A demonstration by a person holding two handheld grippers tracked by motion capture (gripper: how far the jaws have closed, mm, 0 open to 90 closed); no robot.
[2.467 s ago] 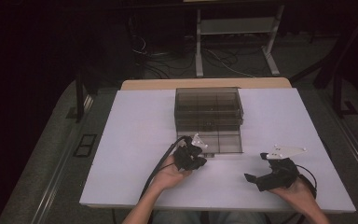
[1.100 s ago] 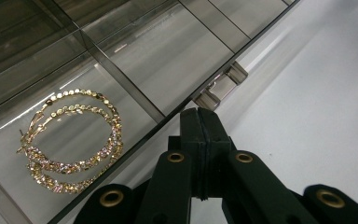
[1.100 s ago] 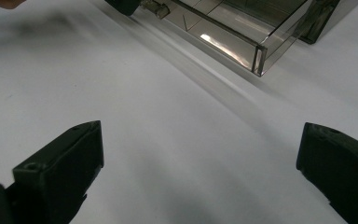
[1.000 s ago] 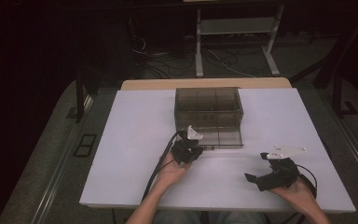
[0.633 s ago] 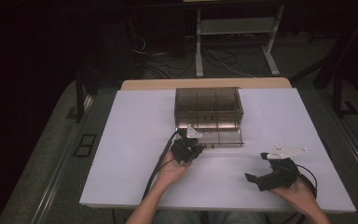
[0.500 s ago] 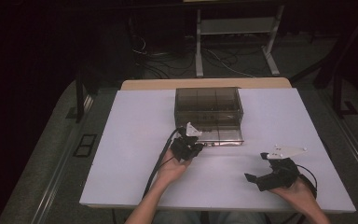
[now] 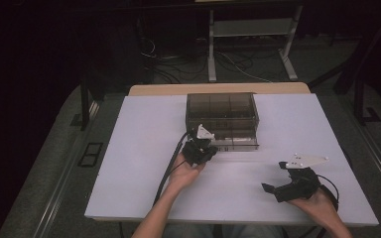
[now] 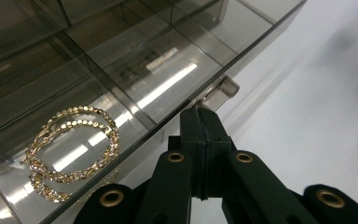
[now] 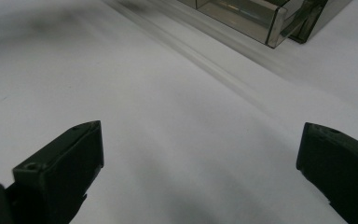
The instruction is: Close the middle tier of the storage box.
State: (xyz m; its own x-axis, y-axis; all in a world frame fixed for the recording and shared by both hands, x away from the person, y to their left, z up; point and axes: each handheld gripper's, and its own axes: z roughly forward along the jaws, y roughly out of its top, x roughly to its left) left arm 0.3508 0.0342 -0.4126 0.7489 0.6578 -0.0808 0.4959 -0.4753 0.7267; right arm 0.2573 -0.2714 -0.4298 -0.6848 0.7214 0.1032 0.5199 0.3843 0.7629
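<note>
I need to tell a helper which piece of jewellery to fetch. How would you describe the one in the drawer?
On the white table stands a smoky see-through drawer box. Its bottom drawer sits slightly pulled out, with divided compartments. One compartment holds the gold hoop earrings, studded with sparkling stones; the compartments beside it look bare.

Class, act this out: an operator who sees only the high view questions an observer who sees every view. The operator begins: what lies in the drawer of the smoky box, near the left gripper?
Observer: A pair of gold hoop earrings, in one compartment of the drawer.
Operator: How do the left gripper's jaws stand?
Observer: The left gripper is shut with nothing in it, its tips right at the drawer's small handle tab.
Operator: And the right one?
Observer: The right gripper stands wide open over the bare white table, with nothing between its jaws.
</note>
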